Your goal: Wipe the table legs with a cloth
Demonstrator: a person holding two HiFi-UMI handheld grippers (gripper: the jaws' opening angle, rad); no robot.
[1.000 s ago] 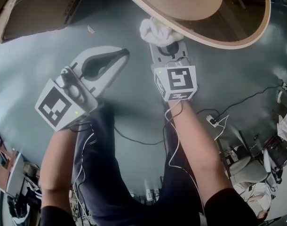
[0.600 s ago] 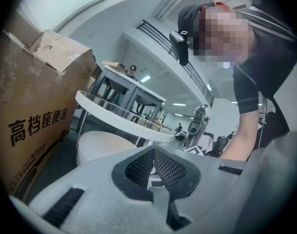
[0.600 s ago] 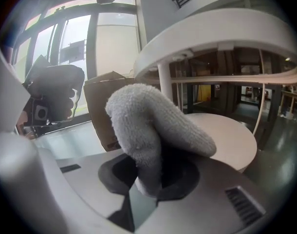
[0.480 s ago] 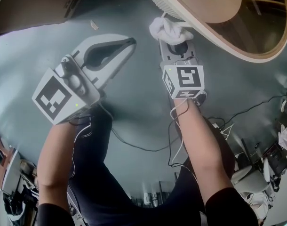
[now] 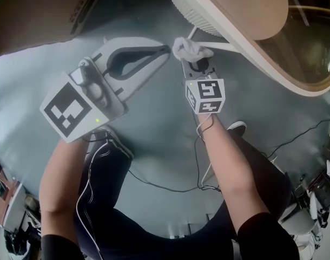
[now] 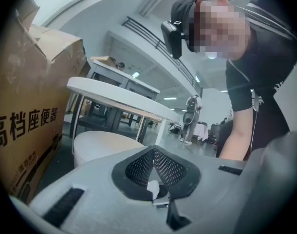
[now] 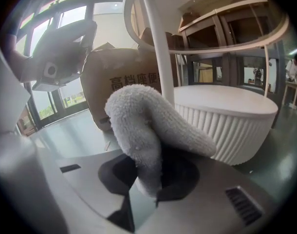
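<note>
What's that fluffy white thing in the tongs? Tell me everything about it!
It's a white cloth, fuzzy like a terry towel and bunched into a soft hump. The right tongs are shut on its lower end, so it sticks up and flops over to one side. It has no stains that I can see. It sits right in front of the thin white table leg. Whether it really touches the leg is hard to tell.

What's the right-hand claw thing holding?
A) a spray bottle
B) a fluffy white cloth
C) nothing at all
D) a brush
B: the right gripper has its jaws shut on a fluffy white cloth, which sits just in front of the white table leg.
</note>
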